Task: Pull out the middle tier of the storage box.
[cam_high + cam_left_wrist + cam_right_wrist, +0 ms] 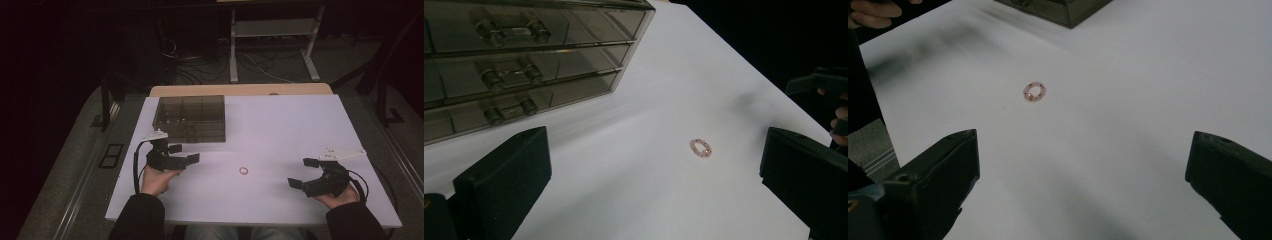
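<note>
We see a smooth, matt white table top (pixel 280 130) with a bare pale wood strip (pixel 240 90) along its far edge. On it, a drawer box (pixel 524 65) of smoky, see-through glossy plastic carries clear moulded handles. Near the box lies a small bracelet (pixel 1034 92) of pink beads, faintly shiny. The left gripper (pixel 184 154) and right gripper (pixel 303 173) look like matt black plastic.
</note>
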Demonstrator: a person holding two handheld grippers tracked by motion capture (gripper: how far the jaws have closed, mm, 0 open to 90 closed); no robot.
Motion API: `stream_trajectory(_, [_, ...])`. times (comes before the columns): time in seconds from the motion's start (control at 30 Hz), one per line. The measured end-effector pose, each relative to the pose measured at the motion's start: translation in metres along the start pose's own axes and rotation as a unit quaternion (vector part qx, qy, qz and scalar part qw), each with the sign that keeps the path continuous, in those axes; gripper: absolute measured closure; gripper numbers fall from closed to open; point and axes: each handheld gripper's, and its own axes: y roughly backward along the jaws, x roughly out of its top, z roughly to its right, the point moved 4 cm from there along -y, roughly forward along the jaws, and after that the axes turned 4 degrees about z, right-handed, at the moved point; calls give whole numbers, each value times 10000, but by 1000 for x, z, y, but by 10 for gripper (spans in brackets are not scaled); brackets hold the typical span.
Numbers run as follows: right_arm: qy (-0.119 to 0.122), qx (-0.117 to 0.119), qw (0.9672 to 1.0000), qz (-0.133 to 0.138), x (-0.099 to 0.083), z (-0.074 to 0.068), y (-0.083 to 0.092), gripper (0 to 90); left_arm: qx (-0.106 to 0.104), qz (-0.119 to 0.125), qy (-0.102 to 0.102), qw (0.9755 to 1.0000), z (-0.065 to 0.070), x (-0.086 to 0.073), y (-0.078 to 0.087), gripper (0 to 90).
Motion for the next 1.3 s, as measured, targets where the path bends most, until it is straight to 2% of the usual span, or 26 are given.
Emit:
stream_trajectory(0.2, [-1, 3, 10000, -9, 0, 0, 0, 4, 29, 13, 309, 9995, -7, 1, -5, 0])
stream_trajectory(0.57, [4, 16, 10000, -26, 0, 0, -1, 4, 97, -31, 589, 9982, -18, -2, -11, 0])
stream_trajectory(0.73, [4, 18, 10000, -36, 0, 0, -1, 4, 78, -9, 839, 9964, -25, -3, -12, 0])
stream_trajectory(0.97, [-3, 48, 9999, -88, -1, -1, -2, 4, 49, 18, 1075, 9942, -30, -3, -15, 0])
stream_trajectory(1.1, [-6, 56, 9999, -105, -1, -1, -2, 4, 17, 12, 1251, 9921, -32, -3, -17, 0])
stream_trajectory(1.2, [-9, 69, 9999, -112, -1, -1, -3, 4, -60, 49, 1440, 9896, -33, -3, -19, 0])
stream_trajectory(1.3, [0, 72, 9999, -121, -1, -1, -3, 4, -75, 41, 1518, 9884, -34, -4, -20, 0])
